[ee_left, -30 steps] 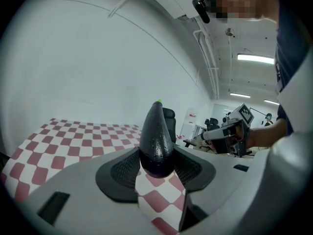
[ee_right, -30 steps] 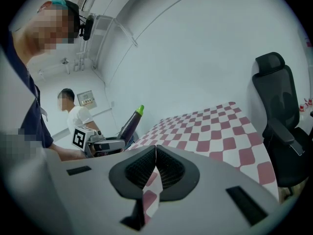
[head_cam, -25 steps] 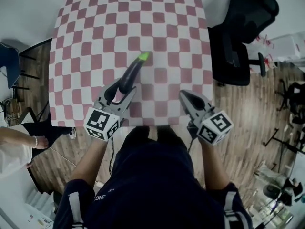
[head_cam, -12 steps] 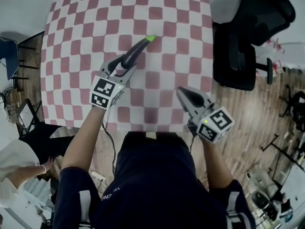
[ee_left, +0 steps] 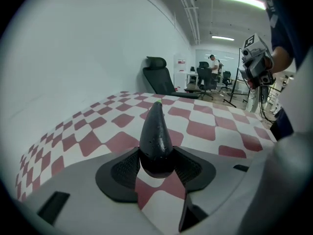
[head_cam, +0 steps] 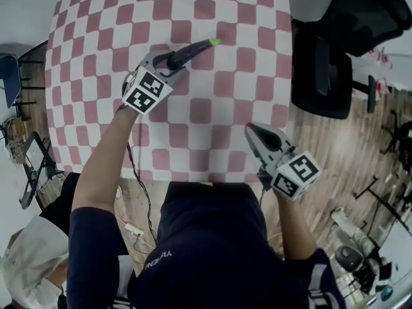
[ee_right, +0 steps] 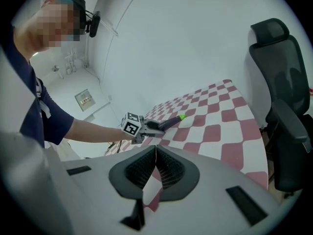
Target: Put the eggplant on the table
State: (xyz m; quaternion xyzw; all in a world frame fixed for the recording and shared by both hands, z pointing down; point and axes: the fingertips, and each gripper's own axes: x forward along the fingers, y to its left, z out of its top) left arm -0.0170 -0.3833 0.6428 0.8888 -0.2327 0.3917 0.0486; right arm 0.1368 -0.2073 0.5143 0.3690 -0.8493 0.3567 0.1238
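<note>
The eggplant (head_cam: 192,52) is dark purple with a green tip that points right. My left gripper (head_cam: 168,62) is shut on its thick end, low over the red-and-white checked table (head_cam: 212,114). In the left gripper view the eggplant (ee_left: 155,131) sticks out forward from between the black pads (ee_left: 122,170), over the cloth. Whether it touches the cloth I cannot tell. My right gripper (head_cam: 252,131) hovers at the table's near right edge, jaws together and empty. In the right gripper view, the right gripper (ee_right: 155,155) looks toward the left gripper (ee_right: 146,126) and the eggplant (ee_right: 170,122).
A black office chair (head_cam: 328,63) stands just past the table's right edge. A person in white (head_cam: 26,272) is at the lower left, and a dark stand (head_cam: 35,166) sits by the table's left side. Wooden floor surrounds the table.
My left gripper has carried the eggplant away from my body over the table and lower, and the eggplant now points more to the right. The right gripper shifted a little lower.
</note>
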